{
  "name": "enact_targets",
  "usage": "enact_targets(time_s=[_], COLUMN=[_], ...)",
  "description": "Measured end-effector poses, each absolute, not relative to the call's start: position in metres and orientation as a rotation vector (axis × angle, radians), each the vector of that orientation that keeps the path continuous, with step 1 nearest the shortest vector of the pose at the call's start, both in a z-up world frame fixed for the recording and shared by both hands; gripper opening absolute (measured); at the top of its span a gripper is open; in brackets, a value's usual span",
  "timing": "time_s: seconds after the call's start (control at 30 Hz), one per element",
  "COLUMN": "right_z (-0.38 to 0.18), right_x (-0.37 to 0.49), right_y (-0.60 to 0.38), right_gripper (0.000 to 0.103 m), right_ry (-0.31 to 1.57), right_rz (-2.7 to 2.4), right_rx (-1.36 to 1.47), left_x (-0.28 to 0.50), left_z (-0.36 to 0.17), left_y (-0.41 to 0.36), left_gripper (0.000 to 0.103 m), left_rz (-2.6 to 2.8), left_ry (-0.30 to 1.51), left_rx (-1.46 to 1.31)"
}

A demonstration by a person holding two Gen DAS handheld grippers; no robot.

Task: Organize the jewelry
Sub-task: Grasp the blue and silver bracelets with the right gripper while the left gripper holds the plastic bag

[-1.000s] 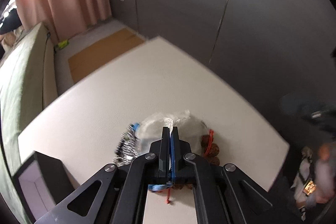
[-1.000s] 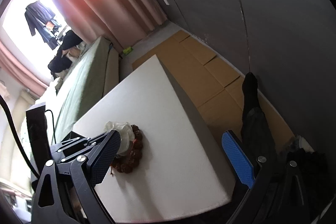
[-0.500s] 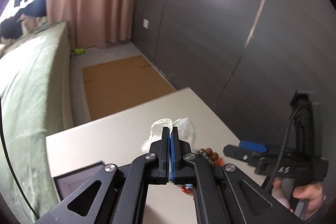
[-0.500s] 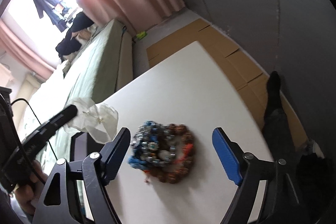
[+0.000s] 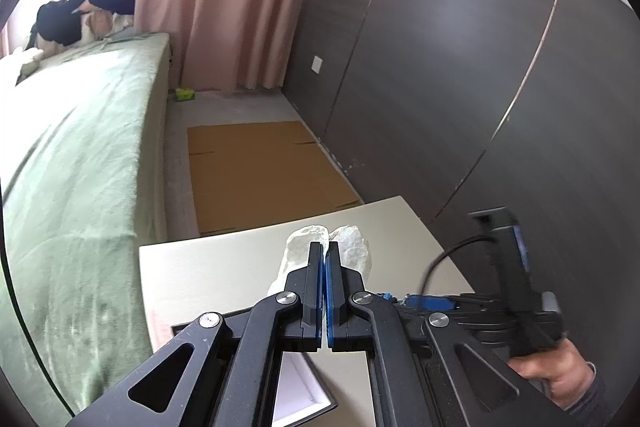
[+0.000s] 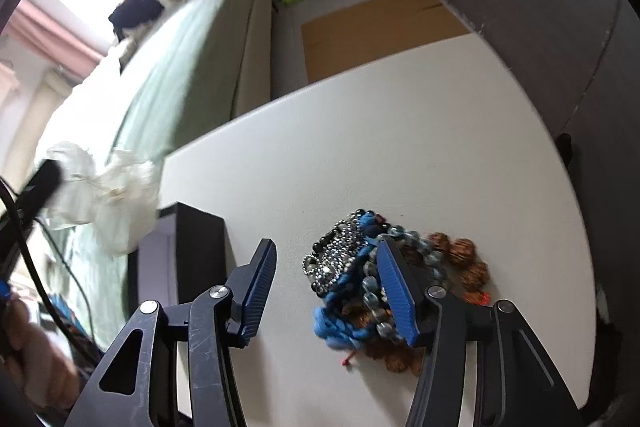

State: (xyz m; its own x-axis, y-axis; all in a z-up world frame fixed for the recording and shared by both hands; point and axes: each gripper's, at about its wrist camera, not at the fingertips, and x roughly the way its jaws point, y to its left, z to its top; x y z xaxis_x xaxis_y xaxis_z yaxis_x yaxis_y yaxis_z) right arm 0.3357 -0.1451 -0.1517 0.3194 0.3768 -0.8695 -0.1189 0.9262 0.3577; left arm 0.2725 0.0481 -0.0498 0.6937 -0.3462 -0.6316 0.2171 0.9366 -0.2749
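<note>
While the white bench (image 6: 400, 131) fills most of the right wrist view, a black box (image 6: 192, 251) with a pale lining stands open at its near left edge. Right of the box, on bare bench, lies the jewelry heap (image 6: 380, 283): silver chain, blue cord, grey-blue beads and brown seed beads tangled into one mound, its long axis running from upper left to lower right. The right gripper (image 6: 328, 291) points steeply down at it, jaws half apart and closing; the right pad already overlaps the heap's middle while the left pad stands over bare bench, so the mound lies off-centre toward the right jaw. Whether the pads touch any bead cannot be told. The left gripper (image 5: 324, 287), jaws pressed together on a crumpled clear plastic bag (image 5: 344, 247), holds it above the box side, farther from the heap.
</note>
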Motion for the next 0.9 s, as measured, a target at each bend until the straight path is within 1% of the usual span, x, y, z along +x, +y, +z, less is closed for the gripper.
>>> enact_targets(time_s=[0.1, 0.2, 0.27, 0.3, 0.4, 0.57, 0.67, 0.7, 0.73, 0.77, 0.83, 0.9], right_z=[-0.162, -0.166, -0.166, -0.167, -0.16, -0.173, -0.173, -0.173, -0.173, -0.173, -0.167, -0.157], right_x=[0.343, 0.346, 0.349, 0.35, 0.353, 0.354, 0.351, 0.351, 0.351, 0.352, 0.35, 0.345], right_y=[-0.133, -0.125, -0.121, -0.12, -0.12, -0.113, -0.102, -0.098, -0.097, -0.093, -0.099, -0.108], right_gripper=[0.047, 0.044, 0.036, 0.031, 0.03, 0.031, 0.031, 0.029, 0.024, 0.022, 0.013, 0.012], right_ry=[1.25, 1.269, 1.281, 1.288, 1.28, 1.357, 1.355, 1.353, 1.349, 1.345, 1.329, 1.304], right_rz=[0.317, 0.309, 0.305, 0.302, 0.306, 0.266, 0.247, 0.242, 0.238, 0.239, 0.254, 0.274], right_rx=[0.173, 0.123, 0.096, 0.09, 0.066, 0.002, -0.09, -0.107, -0.114, -0.11, -0.075, -0.016], left_x=[0.27, 0.267, 0.266, 0.264, 0.262, 0.255, 0.25, 0.25, 0.247, 0.246, 0.241, 0.237], left_z=[-0.05, -0.049, -0.049, -0.049, -0.046, -0.039, -0.035, -0.034, -0.033, -0.031, -0.029, -0.026], left_y=[0.061, 0.068, 0.071, 0.073, 0.08, 0.084, 0.087, 0.088, 0.089, 0.09, 0.094, 0.097], left_gripper=[0.0, 0.0, 0.0, 0.0, 0.0, 0.0, 0.0, 0.0, 0.0, 0.0, 0.0, 0.0], left_rz=[-0.307, -0.3, -0.297, -0.295, -0.292, -0.285, -0.282, -0.282, -0.28, -0.279, -0.276, -0.272], left_ry=[0.74, 0.742, 0.74, 0.738, 0.734, 0.721, 0.712, 0.71, 0.706, 0.704, 0.697, 0.693], left_rx=[-0.201, -0.21, -0.212, -0.212, -0.216, -0.22, -0.22, -0.221, -0.222, -0.222, -0.223, -0.224])
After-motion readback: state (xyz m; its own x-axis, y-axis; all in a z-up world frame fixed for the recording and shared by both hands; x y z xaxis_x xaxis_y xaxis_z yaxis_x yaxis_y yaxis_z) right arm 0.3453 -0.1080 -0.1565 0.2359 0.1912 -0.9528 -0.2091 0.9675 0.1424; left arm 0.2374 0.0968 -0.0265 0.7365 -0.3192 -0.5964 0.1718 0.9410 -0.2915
